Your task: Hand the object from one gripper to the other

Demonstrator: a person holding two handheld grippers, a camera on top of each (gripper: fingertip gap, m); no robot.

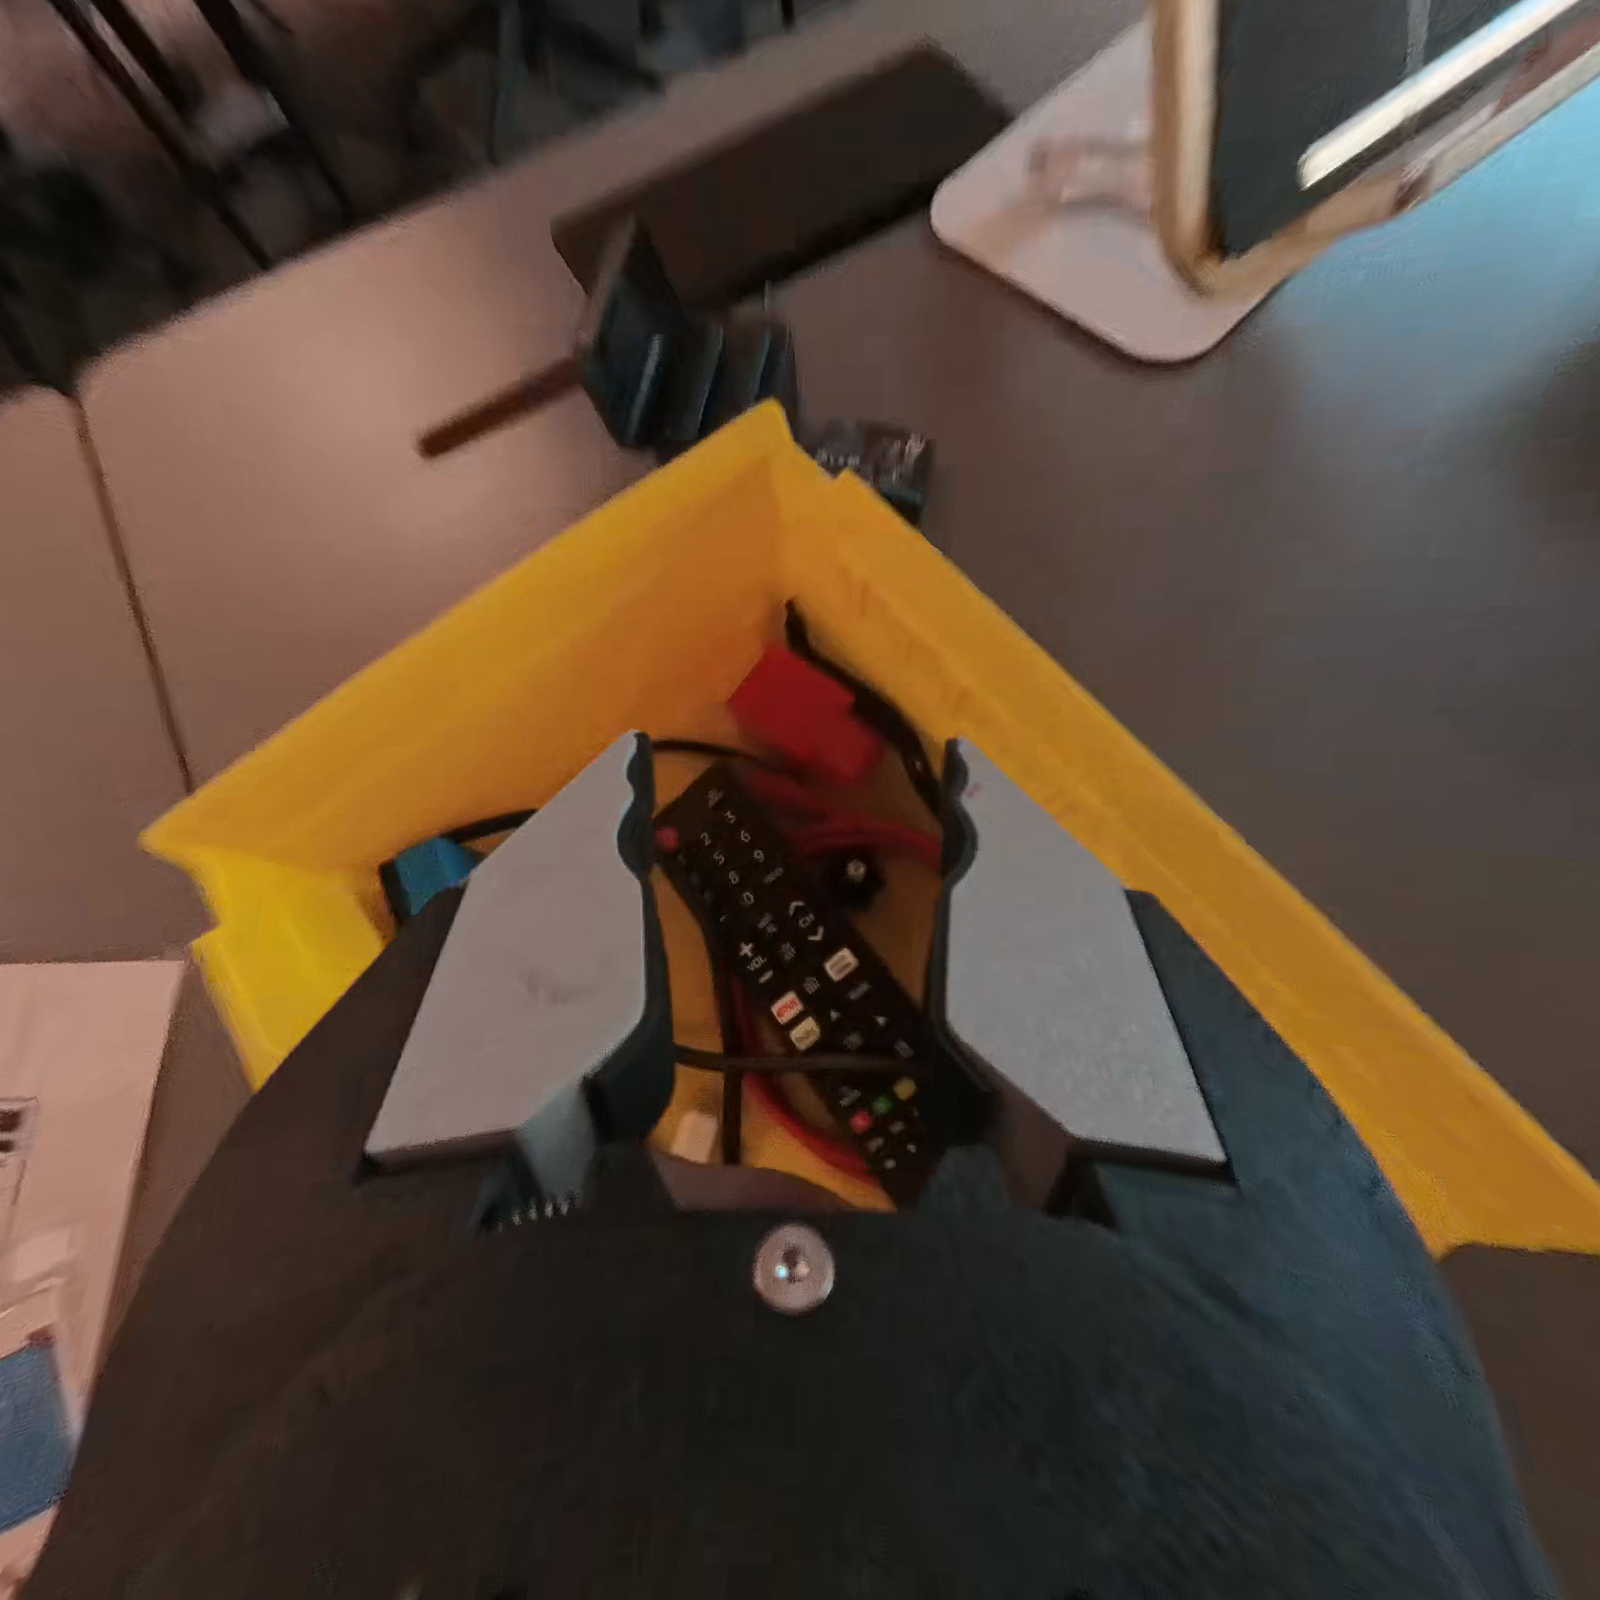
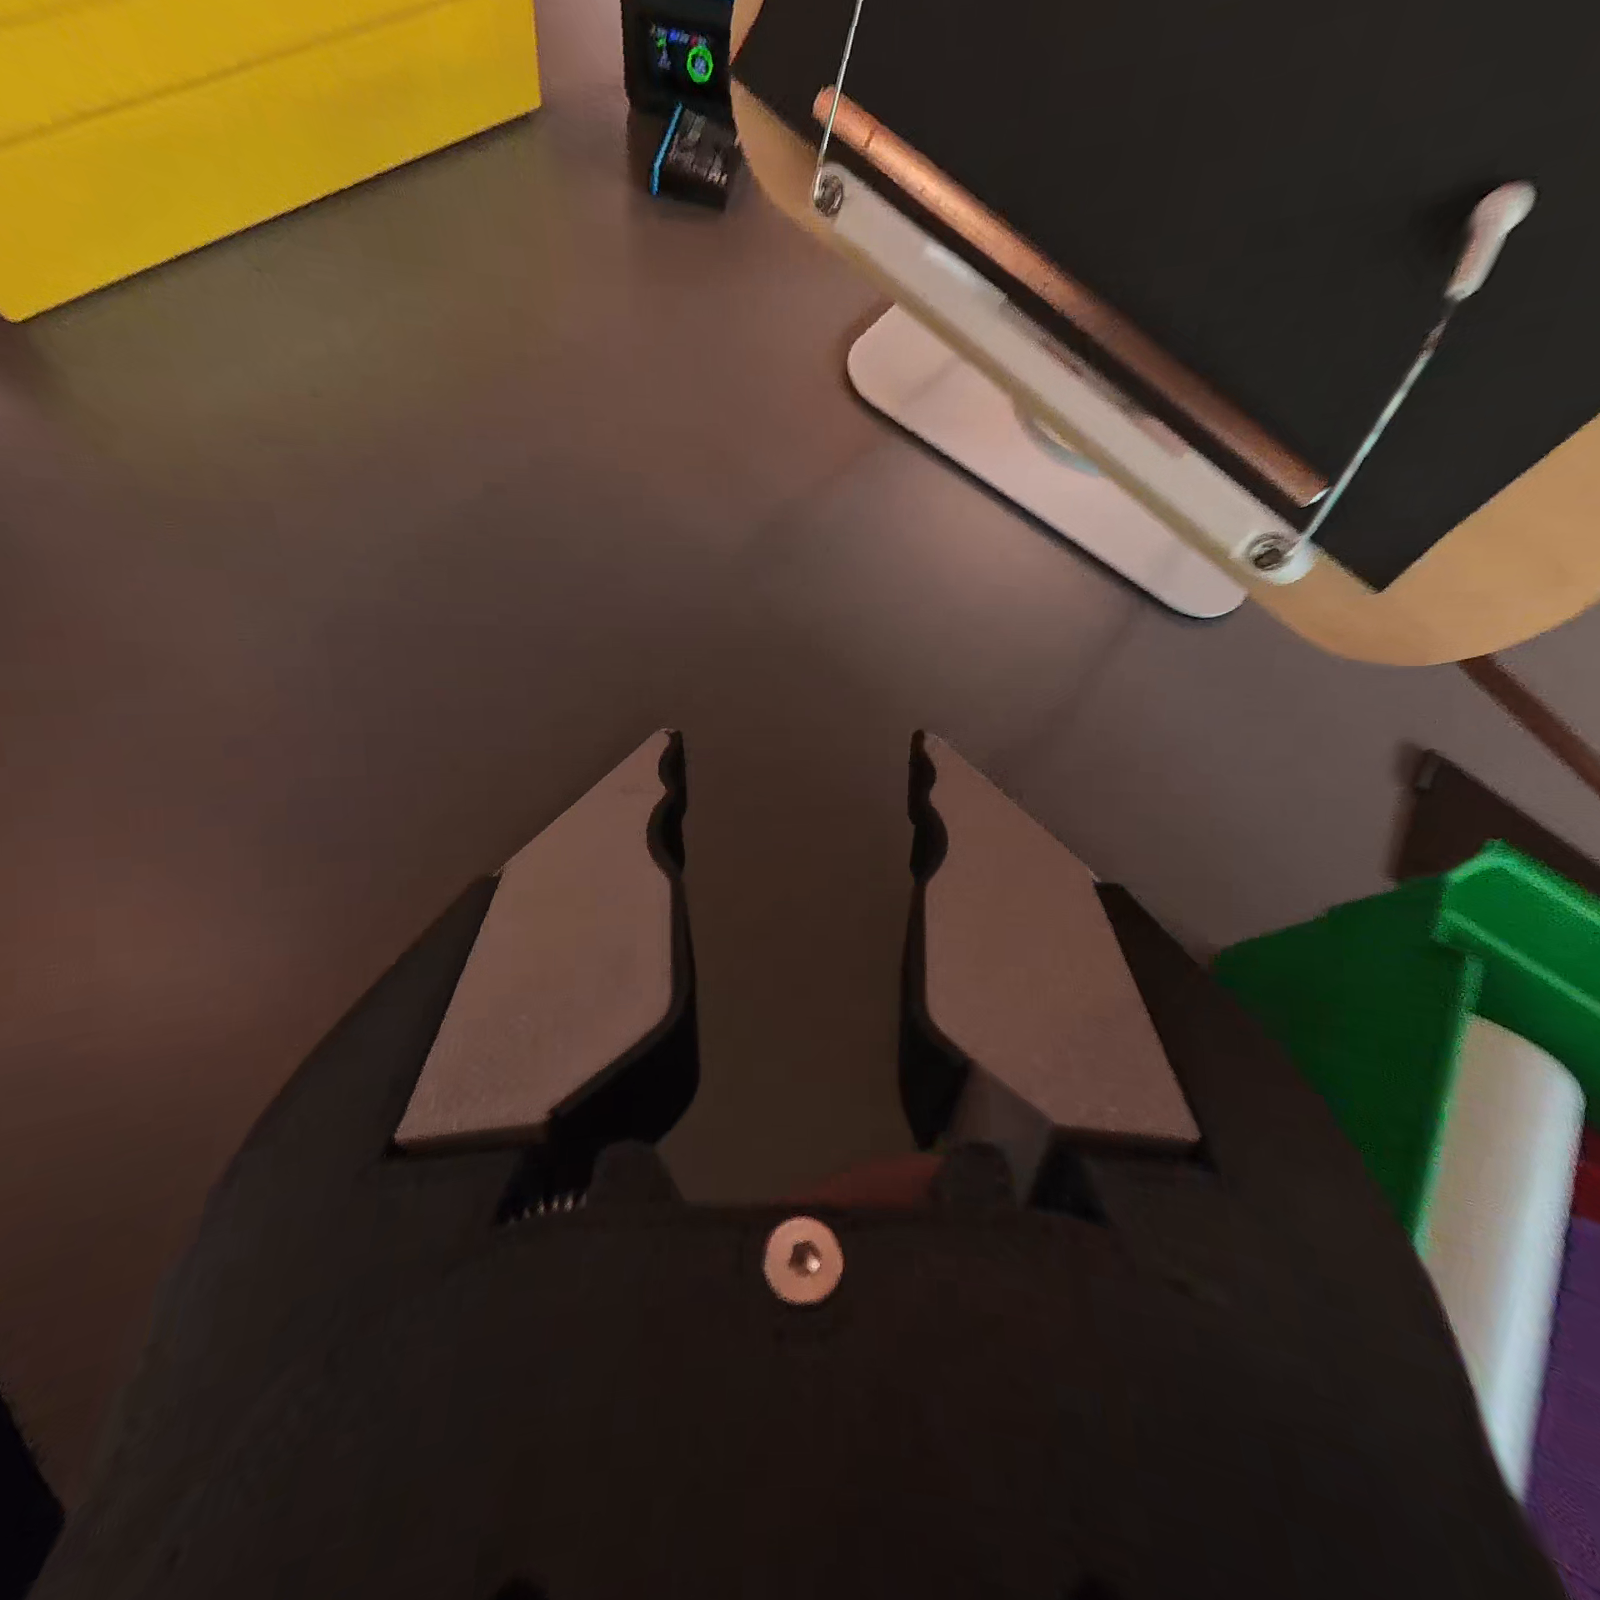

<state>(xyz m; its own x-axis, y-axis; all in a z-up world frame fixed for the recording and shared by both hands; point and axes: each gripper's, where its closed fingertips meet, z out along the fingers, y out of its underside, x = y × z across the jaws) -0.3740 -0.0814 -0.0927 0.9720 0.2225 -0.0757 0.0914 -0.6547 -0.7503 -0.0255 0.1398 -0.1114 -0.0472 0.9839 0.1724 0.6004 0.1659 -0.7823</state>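
A black remote control (image 1: 792, 970) lies in a yellow bin (image 1: 554, 675) among red and black cables, next to a red block (image 1: 801, 723). My left gripper (image 1: 795, 762) is open and hangs above the bin, its fingers on either side of the remote, not touching it as far as I can tell. My right gripper (image 2: 796, 749) is open and empty above the bare grey table (image 2: 433, 519). The yellow bin (image 2: 216, 138) shows at the far left in the right wrist view.
A white stand base (image 1: 1117, 251) with a gold post sits at the back right; it also shows in the right wrist view (image 2: 1022, 441) under a black board (image 2: 1212, 216). A small black device (image 2: 684, 104) stands by the bin. A green bin (image 2: 1403, 1022) is at the right. One gripper's finger ends stand about 40 cm off the other's. Between my left fingertips and the red block (image 1: 801, 723) there is roughly 10 cm.
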